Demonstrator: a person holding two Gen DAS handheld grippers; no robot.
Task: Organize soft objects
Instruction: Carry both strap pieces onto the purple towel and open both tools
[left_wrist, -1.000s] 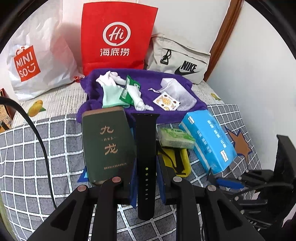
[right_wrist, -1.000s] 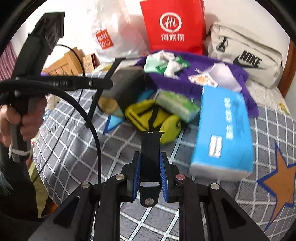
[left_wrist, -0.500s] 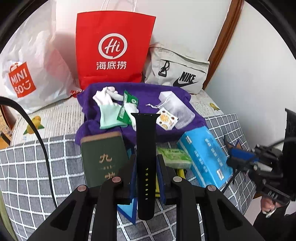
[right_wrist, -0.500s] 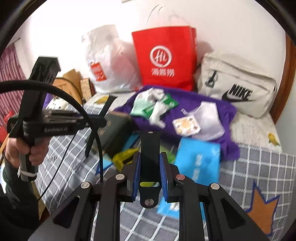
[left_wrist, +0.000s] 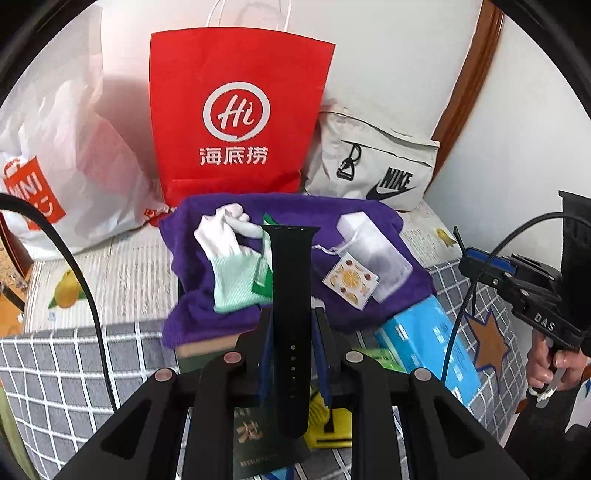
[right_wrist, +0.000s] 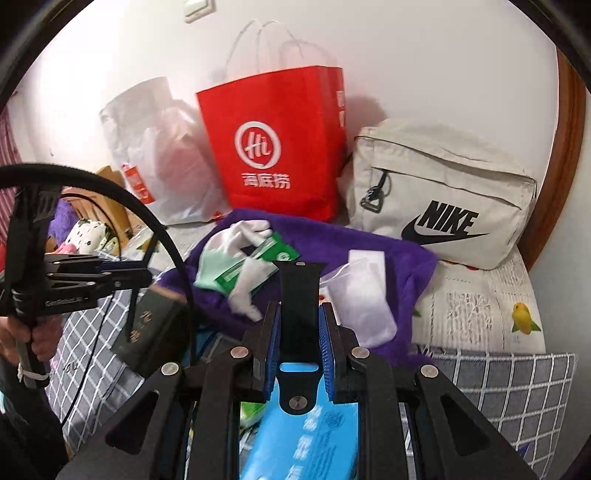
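Now both grippers are riding higher than a second ago: then they were hanging low over the checked blanket, and the clutter filled both wrist views; now the wall and the bags are taking up much more of each view, so both straps are well off the bed. That reads to me as the carry stage, with the putting-down yet to come.

The left gripper (left_wrist: 291, 332) is pinching the long black watch strap (left_wrist: 290, 302), the piece with the row of holes, its blue pads pressed against the strap's edges and the strap standing up between them. The right gripper (right_wrist: 300, 332) is likewise closed on the shorter strap piece (right_wrist: 300, 295), the one with the slot and stud hanging down behind its pads.

Taking the purple towel (left_wrist: 221, 325) as the landmark, both straps are hovering in front of its near edge. On the towel are lying the white-and-mint gloves (left_wrist: 229, 258), a green sachet (right_wrist: 258, 266) and a drawstring pouch (left_wrist: 373, 251). Just in front of it are sitting the dark green book (right_wrist: 151, 325) and the blue tissue pack (left_wrist: 432, 343). Behind it are standing the red paper bag (left_wrist: 236, 118) and the Nike pouch (right_wrist: 443, 195).
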